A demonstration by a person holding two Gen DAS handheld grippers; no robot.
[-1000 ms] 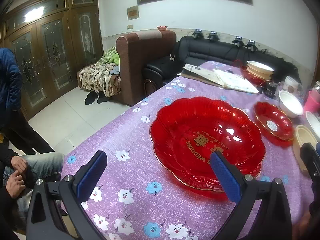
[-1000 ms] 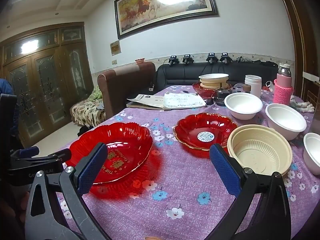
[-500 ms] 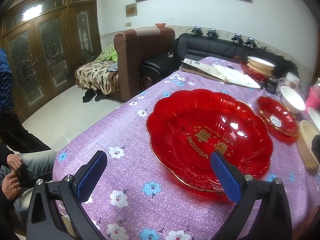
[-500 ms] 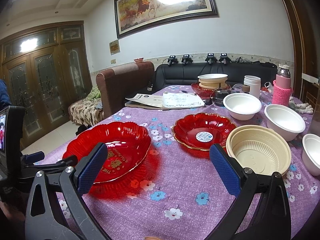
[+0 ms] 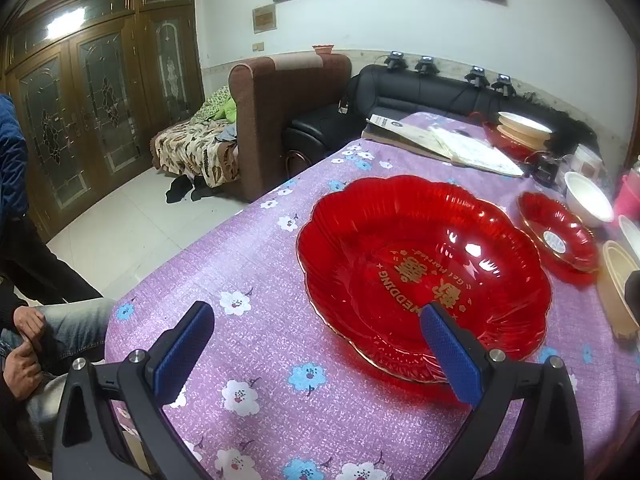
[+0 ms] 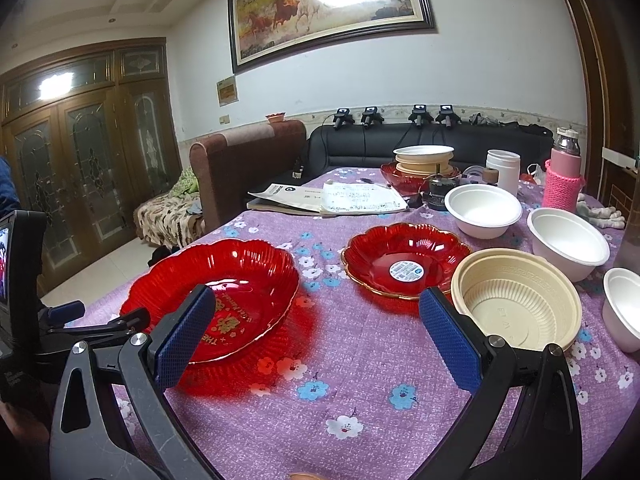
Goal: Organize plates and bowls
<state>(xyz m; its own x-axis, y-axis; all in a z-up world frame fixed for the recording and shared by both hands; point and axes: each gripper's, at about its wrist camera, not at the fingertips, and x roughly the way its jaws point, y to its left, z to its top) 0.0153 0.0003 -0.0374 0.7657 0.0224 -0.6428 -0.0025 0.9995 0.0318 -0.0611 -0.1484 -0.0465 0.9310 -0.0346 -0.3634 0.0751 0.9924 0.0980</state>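
Nearest the lens in the left wrist view, the left gripper (image 5: 316, 350) is held wide apart and empty above the purple flowered tablecloth (image 5: 256, 272). Compared with a second ago it has been brought closer to the large red scalloped plastic plate with gold lettering (image 5: 424, 264), whose near rim now lies just beside the blue pad of one finger (image 5: 448, 354); no contact can be confirmed. This is judged to be an approach for gripping that plate's rim, with the sorting itself not yet begun.

The right gripper (image 6: 312, 334) is likewise spread open and holds nothing; its view has hardly shifted. Just past its fingers stands the beige ribbed plastic bowl (image 6: 516, 300), touching or nearly touching the smaller red scalloped plate with a round sticker (image 6: 404, 260). Further back, two white disposable bowls (image 6: 484, 210) are seen well apart from the red plates, and a stack of cream bowls on another red plate (image 6: 424, 162) rests at the far end.

A third white bowl (image 6: 622, 308) is cut off at the right edge. In the left view the beige bowl is partly hidden by a dark shape at the frame's edge, and the person seated at the left is only partly in view.
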